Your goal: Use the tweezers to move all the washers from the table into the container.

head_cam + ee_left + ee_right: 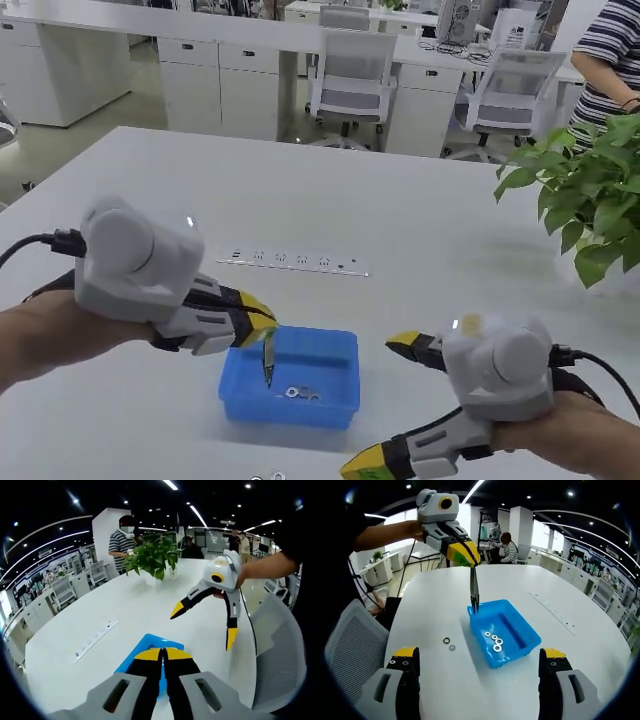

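Tweezers (268, 362) sit pinched in left hand-held gripper (266, 322); right hand-held gripper (378, 405) gapes wide.

The left gripper (162, 652) and right gripper (201, 632) are pale grey-white, with black jaws tipped yellow. At the left jaws are dark tweezers (474, 592), and under them a bright blue container (517, 630) with silvery washers (494, 641) on a white table (435, 610). Far ahead of the left jaws are a green plant (152, 555) and a black-and-white striped shirt (120, 542).

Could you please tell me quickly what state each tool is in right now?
Left tool: shut on the tweezers.
Right tool: open, holding nothing.
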